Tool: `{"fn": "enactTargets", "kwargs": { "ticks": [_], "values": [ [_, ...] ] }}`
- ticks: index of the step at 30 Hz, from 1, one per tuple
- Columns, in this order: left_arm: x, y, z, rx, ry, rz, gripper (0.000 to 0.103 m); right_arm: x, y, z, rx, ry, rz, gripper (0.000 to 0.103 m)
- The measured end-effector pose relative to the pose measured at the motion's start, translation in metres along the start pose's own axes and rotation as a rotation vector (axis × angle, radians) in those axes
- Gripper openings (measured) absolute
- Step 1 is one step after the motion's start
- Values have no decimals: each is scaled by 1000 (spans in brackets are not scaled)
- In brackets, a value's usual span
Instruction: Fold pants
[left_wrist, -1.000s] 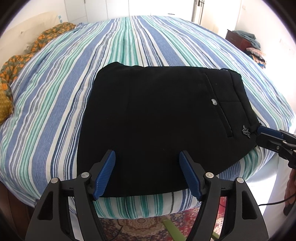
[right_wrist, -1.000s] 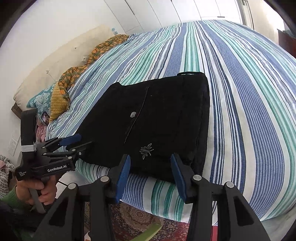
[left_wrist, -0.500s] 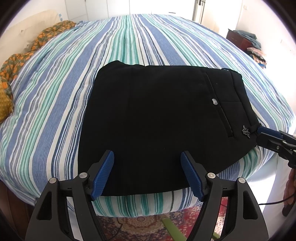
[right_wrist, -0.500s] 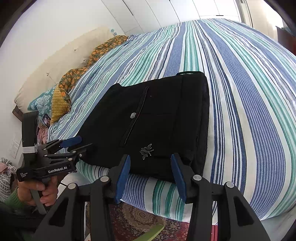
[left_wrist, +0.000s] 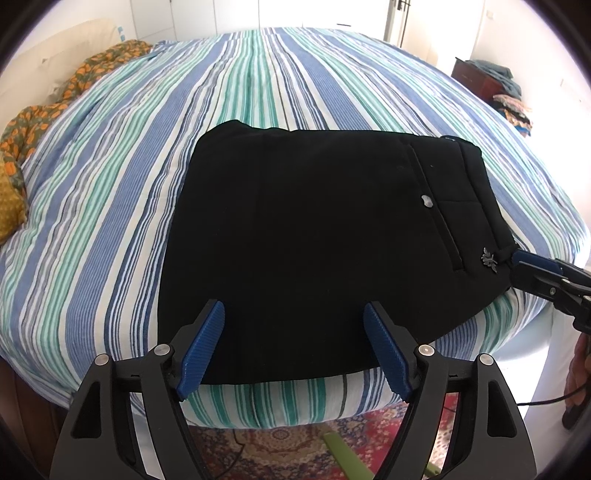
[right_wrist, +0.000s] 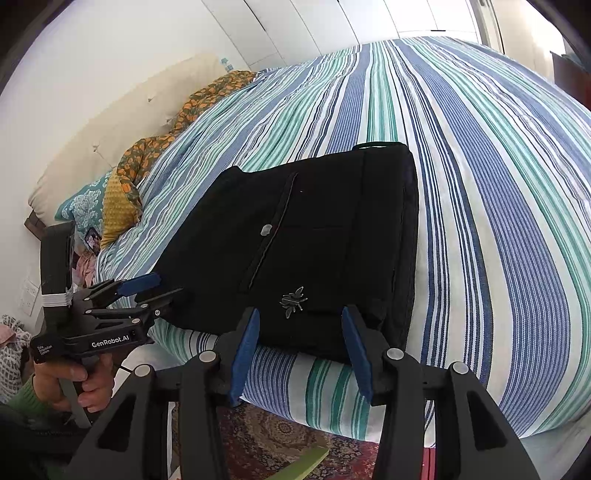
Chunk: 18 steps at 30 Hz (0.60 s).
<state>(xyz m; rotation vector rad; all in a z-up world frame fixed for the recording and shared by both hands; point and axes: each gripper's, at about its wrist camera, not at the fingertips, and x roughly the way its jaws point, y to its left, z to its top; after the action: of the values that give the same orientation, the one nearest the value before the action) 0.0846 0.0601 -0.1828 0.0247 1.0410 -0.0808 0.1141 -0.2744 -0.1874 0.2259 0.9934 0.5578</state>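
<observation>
Black pants (left_wrist: 314, 240) lie folded into a flat rectangle on the striped bed (left_wrist: 110, 221), close to its near edge. A back pocket with a button and a small metal emblem (right_wrist: 293, 301) face up. My left gripper (left_wrist: 293, 306) hovers open over the near edge of the fold with nothing between its blue pads. In the right wrist view the left gripper (right_wrist: 168, 286) points at the left end of the pants (right_wrist: 314, 229). My right gripper (right_wrist: 301, 312) stands open just before the waistband edge by the emblem. It shows at the right edge as the right gripper (left_wrist: 517, 266) in the left wrist view.
Patterned pillows and a cloth (right_wrist: 122, 195) lie by the headboard at the left. A patterned rug (left_wrist: 277, 450) and a green strip (left_wrist: 343, 454) lie on the floor below the bed edge. A dresser piled with clothes (left_wrist: 495, 85) stands at the far right. A hand (right_wrist: 70, 380) holds the left gripper's handle.
The left gripper's fingers have spread slightly wider. Both hands and the pants have stayed where they were.
</observation>
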Motion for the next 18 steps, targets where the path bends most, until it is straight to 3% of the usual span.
{"fn": "enactTargets", "kwargs": {
  "ticks": [3, 5, 9, 14, 18],
  "values": [
    [-4, 2, 0, -11, -4, -6, 79, -1, 0, 0, 8, -9, 8, 48],
    [-7, 4, 0, -22, -5, -16, 79, -6, -1, 1, 27, -24, 34, 54],
    [-13, 8, 1, -41, -11, -27, 79, -21, -1, 0, 62, -88, 90, 80],
    [-18, 14, 1, -66, -13, -35, 79, -37, -2, -1, 71, -174, 95, 81],
    [-20, 18, 3, -76, -16, -34, 79, -37, -7, 0, 104, -184, 85, 81]
  ]
}}
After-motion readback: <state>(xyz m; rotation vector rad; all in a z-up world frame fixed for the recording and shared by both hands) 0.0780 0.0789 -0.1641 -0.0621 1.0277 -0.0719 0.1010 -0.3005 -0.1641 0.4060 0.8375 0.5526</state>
